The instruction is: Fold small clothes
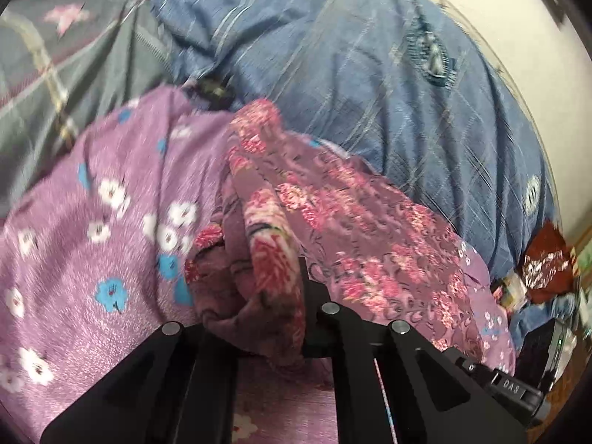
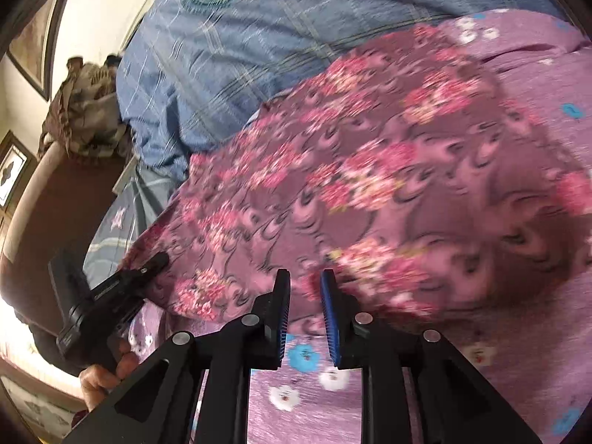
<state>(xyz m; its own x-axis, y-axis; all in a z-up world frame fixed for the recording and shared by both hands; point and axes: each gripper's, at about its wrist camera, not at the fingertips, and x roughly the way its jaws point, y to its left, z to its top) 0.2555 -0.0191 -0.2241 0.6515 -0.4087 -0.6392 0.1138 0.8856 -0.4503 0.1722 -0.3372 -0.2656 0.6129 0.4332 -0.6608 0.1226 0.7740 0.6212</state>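
A small mauve garment [image 1: 355,229] printed with pink flowers lies half spread on the purple flowered bedsheet [image 1: 92,222]. My left gripper [image 1: 266,296] is shut on a bunched fold of it, and the cloth hides most of its fingers. In the right wrist view the garment [image 2: 370,170] fills the middle, with the left gripper [image 2: 161,259] pinching its left corner and a hand [image 2: 107,370] behind it. My right gripper [image 2: 305,277] hovers at the garment's near edge. Its blue pads [image 2: 329,318] stand a little apart, with nothing between them.
A blue checked quilt [image 2: 240,55] is heaped behind the garment. A grey blanket with a pink star [image 1: 55,55] lies at the far left. A brown headboard [image 2: 55,203] with a camouflage cloth [image 2: 88,111] on top sits left. Red clutter [image 1: 544,259] lies at the bed's right.
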